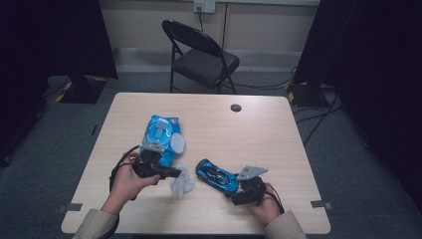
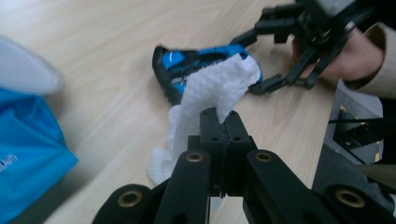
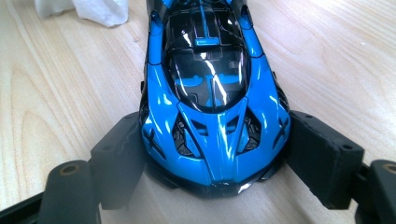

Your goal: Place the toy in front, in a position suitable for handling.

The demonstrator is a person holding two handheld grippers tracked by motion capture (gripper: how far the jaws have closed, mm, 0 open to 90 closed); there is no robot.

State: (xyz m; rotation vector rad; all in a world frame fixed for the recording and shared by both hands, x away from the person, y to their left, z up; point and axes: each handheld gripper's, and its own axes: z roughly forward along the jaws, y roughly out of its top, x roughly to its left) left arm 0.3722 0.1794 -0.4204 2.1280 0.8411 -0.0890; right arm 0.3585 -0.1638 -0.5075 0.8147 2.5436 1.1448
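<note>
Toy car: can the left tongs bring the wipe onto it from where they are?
Probably yes. The left tongs pinch the wipe beside the toy car, with bare table between; the right tongs grip only its tail end.

The toy sports car [image 3: 212,100] is glossy bright blue with a black roof and canopy, thin blue stripes along the top and black vents at its near end. The wet wipe [image 2: 205,100] is white with a fine dimpled texture. The wipes pack [image 1: 160,134] is sky blue with a white lid and a small red mark. Both tongs, left [image 2: 223,122] and right [image 3: 212,184], are matte black. The bench [image 1: 259,132] is pale wood grain.
</note>
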